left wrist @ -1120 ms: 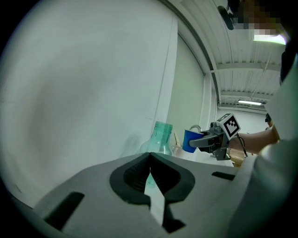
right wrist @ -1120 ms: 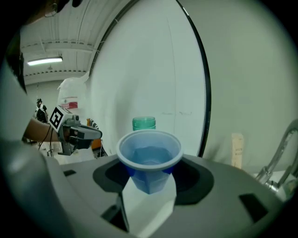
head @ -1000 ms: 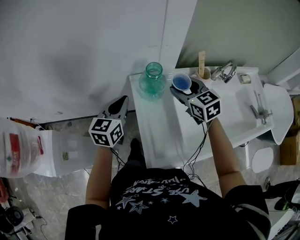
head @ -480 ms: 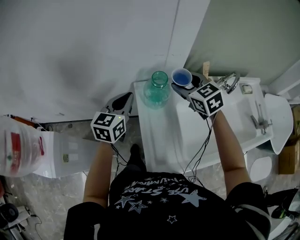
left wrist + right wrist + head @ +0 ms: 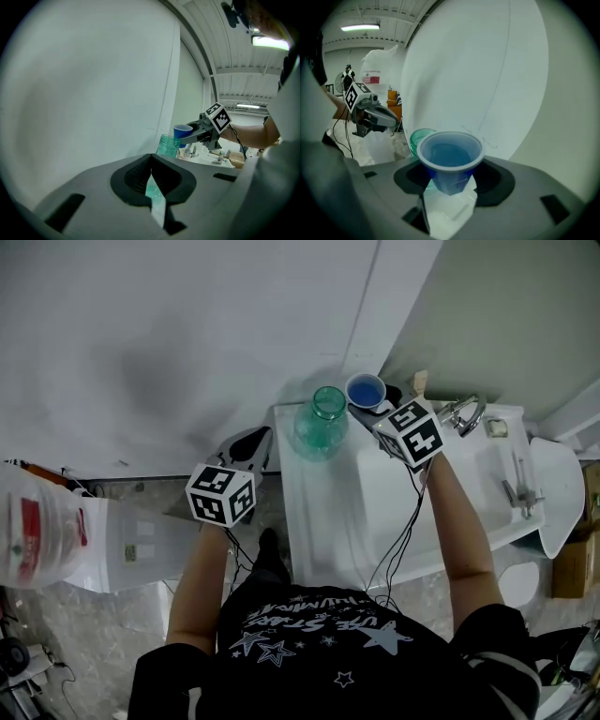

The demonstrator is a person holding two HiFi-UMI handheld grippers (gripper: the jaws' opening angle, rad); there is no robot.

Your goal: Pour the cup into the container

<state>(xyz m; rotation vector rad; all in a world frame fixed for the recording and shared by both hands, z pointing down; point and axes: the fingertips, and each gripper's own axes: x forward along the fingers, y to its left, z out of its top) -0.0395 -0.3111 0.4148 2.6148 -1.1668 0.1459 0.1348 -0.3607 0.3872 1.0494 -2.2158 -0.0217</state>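
The right claw is clamped on a blue cup, jaws part-way apart around its lower wall, so the rim stands clear above them. The cup is carried close to upright, apparently to keep its contents in until the pour. Whether liquid is inside cannot be told against the blue interior.

The container, a green see-through jar with an open mouth, stands on the white tabletop just beside this claw, on its left. The jar's mouth sits slightly below the cup's rim, and the two do not touch. From this placing the pour looks about to begin: the cup needs to come over the mouth and tip toward it.

The left claw hangs well off to the far side of the jar, past the tabletop's edge. Its jaws are together with nothing between them. It steadies nothing, and the light jar could shift if the cup knocks it.

Behind the right claw lies a sink with a metal tap, beside a wooden stick. Nothing stands between cup and jar.
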